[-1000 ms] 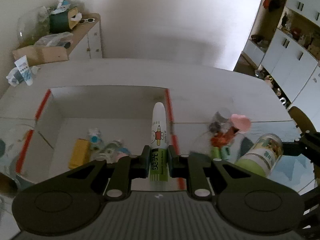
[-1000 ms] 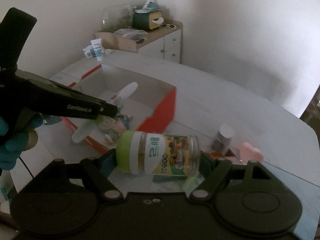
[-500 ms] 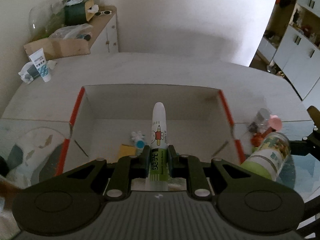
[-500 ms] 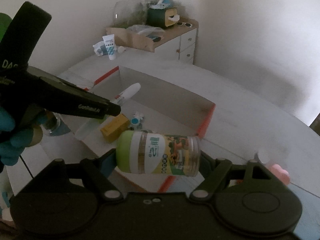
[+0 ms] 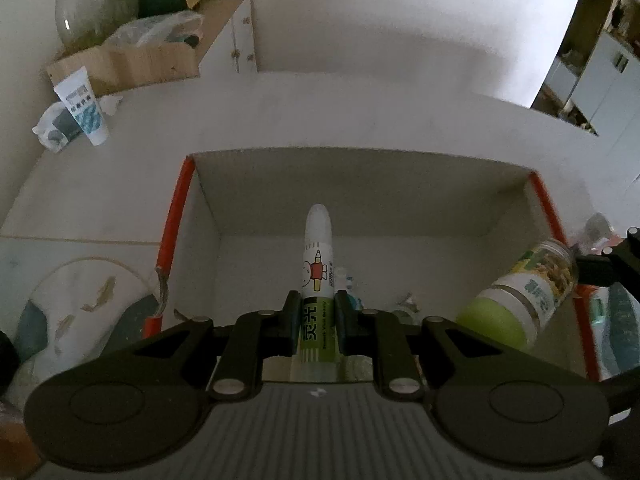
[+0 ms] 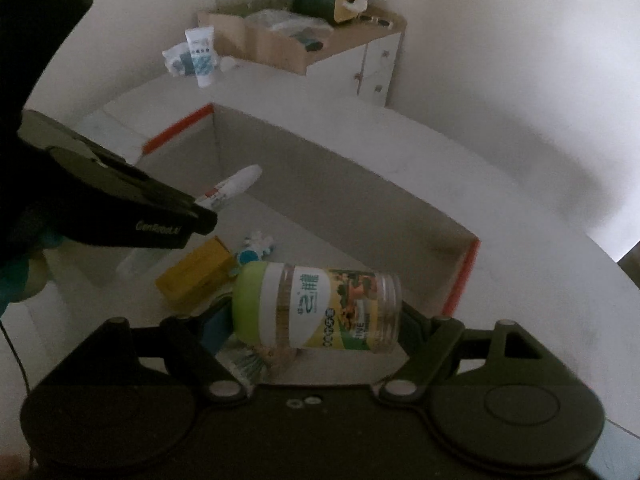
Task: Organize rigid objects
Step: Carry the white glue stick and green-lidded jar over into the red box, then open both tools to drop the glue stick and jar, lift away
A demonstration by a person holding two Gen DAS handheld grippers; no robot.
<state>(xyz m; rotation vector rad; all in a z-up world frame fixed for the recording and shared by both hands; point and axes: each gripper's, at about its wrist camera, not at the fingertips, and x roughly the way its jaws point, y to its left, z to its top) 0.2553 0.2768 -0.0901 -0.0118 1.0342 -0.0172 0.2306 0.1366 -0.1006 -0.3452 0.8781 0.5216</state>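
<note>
My left gripper (image 5: 317,312) is shut on a white and green glue stick (image 5: 318,276) that points forward over the open white box (image 5: 360,196) with red edges. My right gripper (image 6: 316,310) is shut on a clear jar with a green lid (image 6: 320,308), held sideways above the box's near right part. The jar (image 5: 524,292) also shows at the right of the left wrist view. In the right wrist view the left gripper (image 6: 200,216) and the glue stick (image 6: 236,186) hang over the box's left side.
Inside the box (image 6: 360,200) lie a yellow block (image 6: 196,274) and a small blue and white toy (image 6: 254,248). A white tube (image 5: 82,110) stands on the table at the far left. A cluttered cabinet (image 6: 340,40) stands behind. A fish-patterned plate (image 5: 80,312) lies left of the box.
Both grippers have moved left and down over the box, each still holding its object. The box now fills the middle of both views, and the loose items on the right have slid out of sight.
</note>
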